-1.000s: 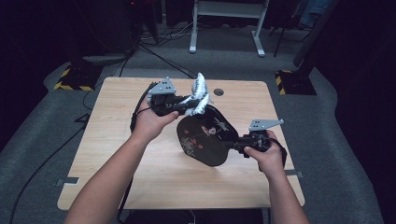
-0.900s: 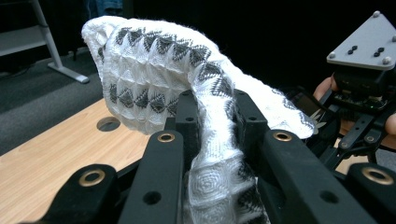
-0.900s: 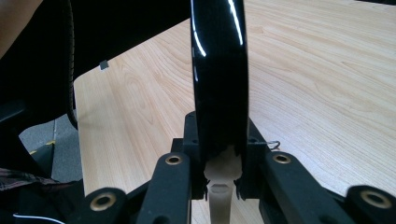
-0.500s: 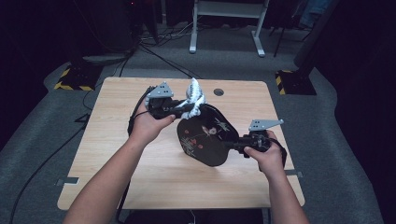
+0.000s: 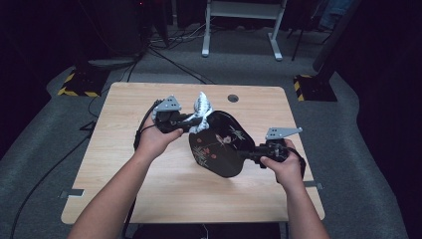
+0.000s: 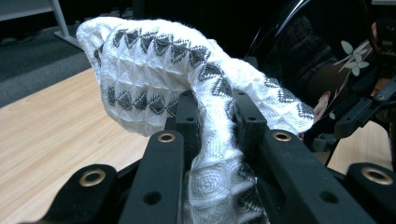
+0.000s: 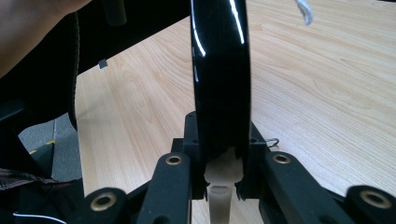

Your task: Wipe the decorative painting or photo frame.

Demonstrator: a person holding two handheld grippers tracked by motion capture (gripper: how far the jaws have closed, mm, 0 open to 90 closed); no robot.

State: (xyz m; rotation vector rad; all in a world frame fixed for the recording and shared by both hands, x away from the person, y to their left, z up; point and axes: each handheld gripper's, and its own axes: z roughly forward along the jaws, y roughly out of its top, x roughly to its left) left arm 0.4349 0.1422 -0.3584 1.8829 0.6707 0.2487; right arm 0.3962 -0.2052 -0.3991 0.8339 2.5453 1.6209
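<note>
Since the earlier high-view frames, the left gripper (image 5: 195,122) has come down toward the plate, carrying the cloth from above the rim to the plate's upper edge, while the right gripper (image 5: 249,155) and the plate itself sit where they were. Largest first: the wooden surface (image 5: 124,189) carries nothing else near the work. Above its middle, tilted up on edge and off the wood, is the black lacquer plate (image 5: 219,144) with a painted flower pattern. The right gripper comes in from about four o'clock of the plate, and its jaws pinch the rim; in the right gripper view the glossy edge (image 7: 219,79) stands upright between them. At about ten o'clock of the plate, the left gripper's jaws are pressed on a white cloth with grey diamonds (image 6: 187,88), which bunches out ahead of them; in the high view the cloth (image 5: 201,105) touches or nearly touches the plate's top edge, though I cannot tell which. As a judgement, this looks like wiping the plate: both grips are done and the cloth is brought up, but the passes over the patterned face appear barely begun, and the back is left too.
</note>
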